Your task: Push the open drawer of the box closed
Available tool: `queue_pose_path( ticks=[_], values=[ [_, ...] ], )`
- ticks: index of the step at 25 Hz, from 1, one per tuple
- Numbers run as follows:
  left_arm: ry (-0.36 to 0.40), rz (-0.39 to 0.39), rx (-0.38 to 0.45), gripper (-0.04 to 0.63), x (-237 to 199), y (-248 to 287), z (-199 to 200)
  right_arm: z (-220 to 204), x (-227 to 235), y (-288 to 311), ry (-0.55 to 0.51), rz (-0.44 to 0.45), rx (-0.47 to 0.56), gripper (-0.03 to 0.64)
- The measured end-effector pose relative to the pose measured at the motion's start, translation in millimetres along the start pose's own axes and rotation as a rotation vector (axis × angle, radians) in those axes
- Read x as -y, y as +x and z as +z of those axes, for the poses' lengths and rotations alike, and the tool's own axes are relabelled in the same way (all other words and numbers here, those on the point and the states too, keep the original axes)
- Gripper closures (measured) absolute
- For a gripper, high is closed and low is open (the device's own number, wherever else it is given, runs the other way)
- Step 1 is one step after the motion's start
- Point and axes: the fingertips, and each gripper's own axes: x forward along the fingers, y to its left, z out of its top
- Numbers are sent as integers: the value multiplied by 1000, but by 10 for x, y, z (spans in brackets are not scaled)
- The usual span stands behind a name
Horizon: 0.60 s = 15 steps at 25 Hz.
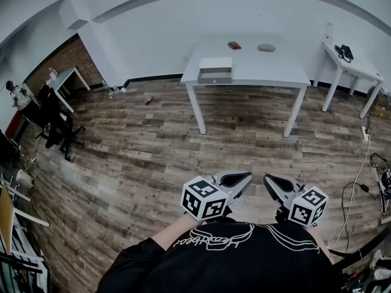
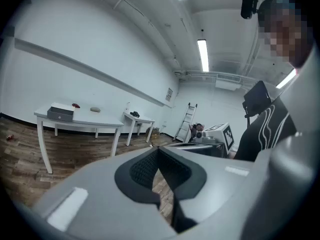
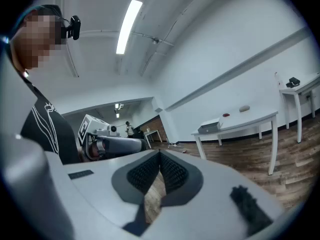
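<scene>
Standing well apart from the table (image 1: 269,72), the person holds the left gripper (image 1: 243,177) and right gripper (image 1: 270,180) with jaws pressed together, empty. The box (image 1: 215,66) sits at the table's near left corner; a hard push may slide it back instead of closing the drawer (image 1: 214,77).

At 12 o'clock, the box (image 1: 215,71) is sitting too far off to read its drawer (image 1: 214,78); a red item (image 1: 234,44) and a grey item (image 1: 266,47) are appearing too small to identify. The 6 o'clock edge is cutting off the person's torso (image 1: 232,264).
</scene>
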Motion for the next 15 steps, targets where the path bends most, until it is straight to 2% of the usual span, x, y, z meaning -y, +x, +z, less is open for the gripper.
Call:
queue_pose_path(
  ticks=[11,15],
  values=[
    [-36,-2,-36,588,-243,149,-14,28,215,172,41,-4,-12,607],
    [-45,7,-41,588,-495,198,-20,-17,396,315,56,-15,-26,608]
  ],
)
